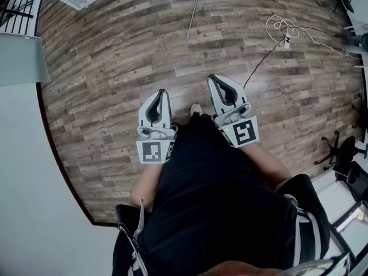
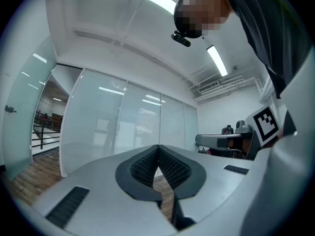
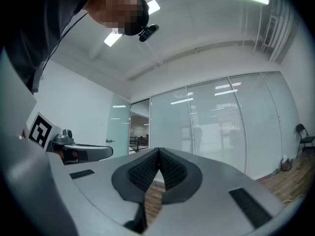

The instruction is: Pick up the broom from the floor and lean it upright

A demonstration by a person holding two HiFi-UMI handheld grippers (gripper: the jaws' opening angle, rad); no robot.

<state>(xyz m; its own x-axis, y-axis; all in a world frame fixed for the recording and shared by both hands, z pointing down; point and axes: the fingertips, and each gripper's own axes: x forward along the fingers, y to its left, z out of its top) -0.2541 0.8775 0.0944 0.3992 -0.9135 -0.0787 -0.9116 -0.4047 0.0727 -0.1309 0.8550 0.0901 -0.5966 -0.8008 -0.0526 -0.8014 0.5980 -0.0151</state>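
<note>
A floor (image 1: 115, 56) of grey-brown wood planks stretches out ahead, and both gripper views look level at frosted glass partition walls (image 2: 123, 127) under strip ceiling lights.

The left gripper (image 1: 163, 92) and the right gripper (image 1: 211, 77) are held side by side, just in front of the person's black shirt (image 1: 218, 188). Both point forward. Each has its ribbed black pads pressed together at the tips, with nothing between them.

The broom (image 1: 194, 13) lies flat on the planks, well ahead of both grippers and touching neither. Its dark brush head is at the far end and its thin handle runs back towards the person. The near end of the handle falls roughly in line with the gap between the two grippers.

A loose white cable (image 1: 282, 26) is coiled ahead and to the right of the right gripper. A thin black cord (image 1: 261, 59) runs from it back towards that gripper's side. A black office chair base (image 1: 336, 148) stands off to the right.
</note>
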